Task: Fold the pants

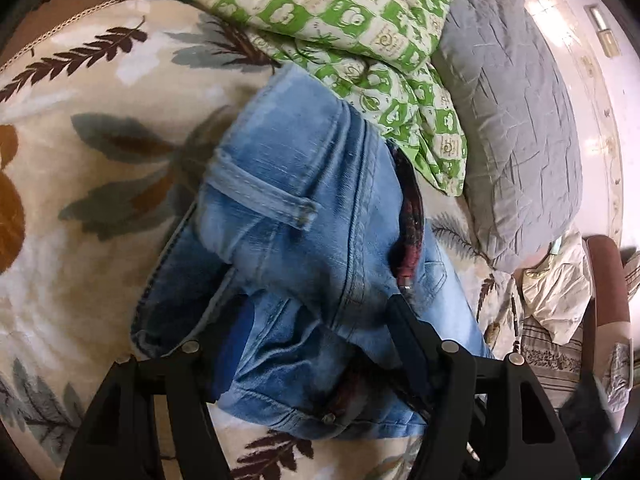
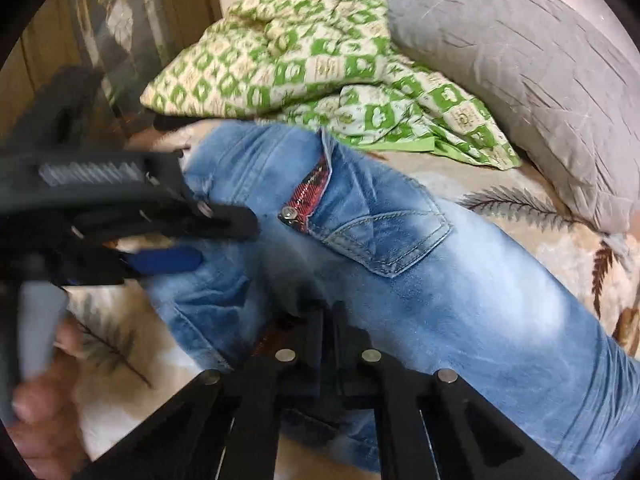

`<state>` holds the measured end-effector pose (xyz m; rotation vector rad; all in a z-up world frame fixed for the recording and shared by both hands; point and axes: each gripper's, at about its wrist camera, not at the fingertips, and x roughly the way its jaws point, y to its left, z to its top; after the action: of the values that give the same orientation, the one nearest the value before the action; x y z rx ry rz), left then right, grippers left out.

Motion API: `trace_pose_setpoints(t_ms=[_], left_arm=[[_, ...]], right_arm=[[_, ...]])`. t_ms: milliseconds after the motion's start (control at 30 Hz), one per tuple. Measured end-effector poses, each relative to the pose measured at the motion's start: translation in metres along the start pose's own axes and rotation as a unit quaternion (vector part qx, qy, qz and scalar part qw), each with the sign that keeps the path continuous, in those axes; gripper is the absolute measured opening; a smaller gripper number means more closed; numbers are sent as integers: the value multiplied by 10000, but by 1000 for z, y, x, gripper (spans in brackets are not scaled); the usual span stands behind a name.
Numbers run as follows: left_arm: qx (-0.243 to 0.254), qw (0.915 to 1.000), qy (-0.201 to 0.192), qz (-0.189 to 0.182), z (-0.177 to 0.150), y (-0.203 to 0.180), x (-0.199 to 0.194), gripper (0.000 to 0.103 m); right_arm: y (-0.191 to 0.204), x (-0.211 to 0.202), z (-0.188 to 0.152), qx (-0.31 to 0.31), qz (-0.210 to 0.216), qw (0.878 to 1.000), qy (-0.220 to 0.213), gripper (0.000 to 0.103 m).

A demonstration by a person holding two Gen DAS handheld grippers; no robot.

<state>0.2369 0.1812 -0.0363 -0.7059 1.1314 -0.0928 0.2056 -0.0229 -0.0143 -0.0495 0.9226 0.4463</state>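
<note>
Light blue jeans (image 1: 304,208) lie bunched on a leaf-patterned blanket (image 1: 100,160), waistband end with red plaid lining toward the camera. My left gripper (image 1: 316,320) stands open with its fingers either side of the waist fabric. In the right wrist view the jeans (image 2: 400,272) stretch to the right, back pocket up. My right gripper (image 2: 328,316) is shut on the jeans' waist edge. The left gripper also shows in the right wrist view (image 2: 224,236), open over the jeans at left.
A green-and-cream checked quilt (image 1: 340,28) lies crumpled behind the jeans. A grey pillow (image 1: 516,120) lies to its right. Cloth and a brown chair arm (image 1: 608,280) are at far right. A wooden door (image 2: 60,60) stands at back left.
</note>
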Motion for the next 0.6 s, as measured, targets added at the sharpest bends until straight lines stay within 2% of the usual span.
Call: trace_pose_setpoints(t_ms=[100, 167, 300, 333, 367, 467, 500, 600], left_arm=[[32, 10000, -91, -23, 2, -4, 1, 69], [-66, 9998, -170, 35, 4, 0, 0, 69], [-161, 9995, -228, 126, 5, 8, -1, 37], [-170, 9996, -212, 73, 5, 9, 0, 31], [-186, 9997, -161, -39, 4, 10, 0, 21], [-109, 9996, -225, -137, 4, 6, -6, 11], [-42, 9993, -345, -171, 3, 2, -13, 11], [180, 9977, -586, -293, 1, -11, -30, 11]], right_arm=[[-4, -22, 3, 145, 172, 9993, -286, 4], [-4, -29, 2, 82, 272, 9990, -344, 0], [3, -19, -4, -110, 246, 9996, -96, 0], [2, -16, -5, -104, 255, 9996, -71, 0], [2, -18, -7, -87, 223, 9996, -155, 0], [-3, -32, -9, 47, 343, 9984, -450, 1], [-4, -36, -10, 98, 427, 9977, -521, 1], [1, -33, -7, -58, 381, 9986, -352, 2]])
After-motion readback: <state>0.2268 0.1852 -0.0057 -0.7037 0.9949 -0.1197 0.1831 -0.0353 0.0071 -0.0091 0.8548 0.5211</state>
